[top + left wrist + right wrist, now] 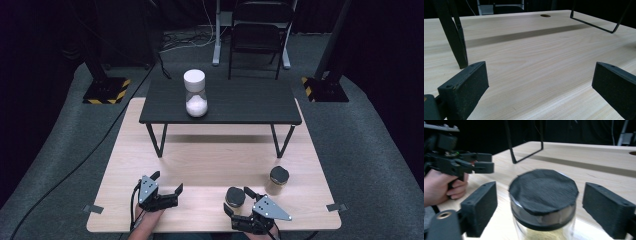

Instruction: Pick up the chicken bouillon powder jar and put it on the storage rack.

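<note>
Jar with black lid sits between the right jaws, not yet gripped

Jar [543,202] handling comes first: it looks like a clear, hard-walled container, glass or stiff plastic, with a yellowish filling that is hard to identify, so it is probably moderately heavy, rigid and smooth. The sides may well be slippery; the black lid [543,190] looks matte and fabric-like on top. The best hold is likely across the lid's rim or the shoulder just beneath it, squarely, so the jar does not tip or twist.

Largest to smallest, the wooden table [210,165] carries everything. A low black stand [220,102] occupies its far half, and on that stand rests a tall white-capped jar [195,94] of white grains. Near the table's right edge stands a second dark-lidded jar [278,180]. The jar in hand stands close to the near edge, right of centre.

The right gripper [236,203] straddles it, jaws apart on either side with visible gaps, pads not touching. The left gripper [167,183] rests near the near edge, left of centre, jaws wide apart over bare wood with nothing between them.
</note>
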The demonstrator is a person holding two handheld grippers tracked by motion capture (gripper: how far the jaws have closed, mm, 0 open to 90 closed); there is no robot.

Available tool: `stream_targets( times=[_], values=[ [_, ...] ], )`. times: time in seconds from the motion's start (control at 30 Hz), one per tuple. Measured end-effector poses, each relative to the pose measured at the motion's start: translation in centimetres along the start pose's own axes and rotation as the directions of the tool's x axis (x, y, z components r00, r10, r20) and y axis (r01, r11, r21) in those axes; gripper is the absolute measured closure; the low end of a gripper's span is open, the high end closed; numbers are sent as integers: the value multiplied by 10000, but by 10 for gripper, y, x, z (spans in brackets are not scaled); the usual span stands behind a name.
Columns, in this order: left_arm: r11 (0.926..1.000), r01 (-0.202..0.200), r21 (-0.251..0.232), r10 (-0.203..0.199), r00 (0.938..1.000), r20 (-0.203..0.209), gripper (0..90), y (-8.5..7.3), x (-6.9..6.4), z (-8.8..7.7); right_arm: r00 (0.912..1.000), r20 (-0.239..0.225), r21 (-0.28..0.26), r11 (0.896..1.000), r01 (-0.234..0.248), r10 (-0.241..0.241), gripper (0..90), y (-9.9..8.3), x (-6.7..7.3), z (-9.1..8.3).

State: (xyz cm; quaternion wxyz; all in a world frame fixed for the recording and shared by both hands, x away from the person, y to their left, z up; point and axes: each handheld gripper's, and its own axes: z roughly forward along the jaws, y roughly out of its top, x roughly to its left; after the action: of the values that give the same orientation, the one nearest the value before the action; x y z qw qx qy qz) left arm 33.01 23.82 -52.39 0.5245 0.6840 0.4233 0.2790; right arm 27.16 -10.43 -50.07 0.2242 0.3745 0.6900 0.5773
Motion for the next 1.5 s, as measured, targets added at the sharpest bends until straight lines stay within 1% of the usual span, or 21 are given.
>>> stream_targets(
  times=[0.03, 0.1, 0.17, 0.27, 0.37, 0.43, 0.53, 0.6, 0.8, 0.9, 1.03, 1.33, 1.5],
  values=[
    [10000, 5, -1, -5, 10000, 4, 1, 0, 0, 0, 10000, -13, 58, 10000, -44, 44, 202, 0, -1, 0],
    [10000, 4, 1, -4, 10000, 2, 1, 0, 0, 0, 10000, -27, 82, 10000, -45, 45, 316, 0, -1, -1],
    [10000, 0, 1, 0, 10000, -2, 1, 0, 0, 0, 10000, -38, 111, 9999, 65, -64, 326, 0, -1, -1],
    [10000, 1, -2, -1, 10000, 3, 1, 0, 0, 0, 9998, -52, 173, 9997, 189, -188, 331, 1, 0, -2],
    [10000, -1, 6, 1, 10000, 7, 1, 0, 0, 0, 9994, 58, 177, 9992, 352, -353, 340, 3, 1, -2],
    [10000, 6, 6, -6, 10000, 4, 1, 0, 0, 0, 9996, -31, 239, 9993, 273, -273, 340, 4, 2, -2],
    [10000, -15, 4, 15, 10000, -11, 1, 0, 0, 0, 9994, 39, 275, 9990, 351, -352, 341, 5, 4, -2],
    [10000, -39, -9, 39, 10000, -21, 1, 0, 0, 0, 9994, 10, 213, 9992, 337, -338, 341, 7, 5, -2],
    [10000, -45, 7, 45, 10000, -18, 1, 0, 0, 0, 9986, 11, 16, 9986, 523, -523, 341, 19, 7, -7],
    [10000, -49, 18, 49, 10000, -16, 1, 0, 0, 0, 9987, 36, -8, 9987, 503, -503, 340, 24, 6, -8],
    [10000, -52, 20, 52, 10000, 0, 2, 0, 0, 0, 9992, 54, -222, 9990, 395, -394, 340, 28, 5, -10],
    [10000, -33, 21, 33, 10000, -14, 2, 0, 0, 0, 9993, 141, -521, 9980, 345, -338, 340, 40, 1, -16],
    [10000, -33, 31, 33, 10000, -33, 2, 0, 0, 0, 9989, 133, -585, 9972, 459, -452, 340, 48, 0, -18]
  ],
)
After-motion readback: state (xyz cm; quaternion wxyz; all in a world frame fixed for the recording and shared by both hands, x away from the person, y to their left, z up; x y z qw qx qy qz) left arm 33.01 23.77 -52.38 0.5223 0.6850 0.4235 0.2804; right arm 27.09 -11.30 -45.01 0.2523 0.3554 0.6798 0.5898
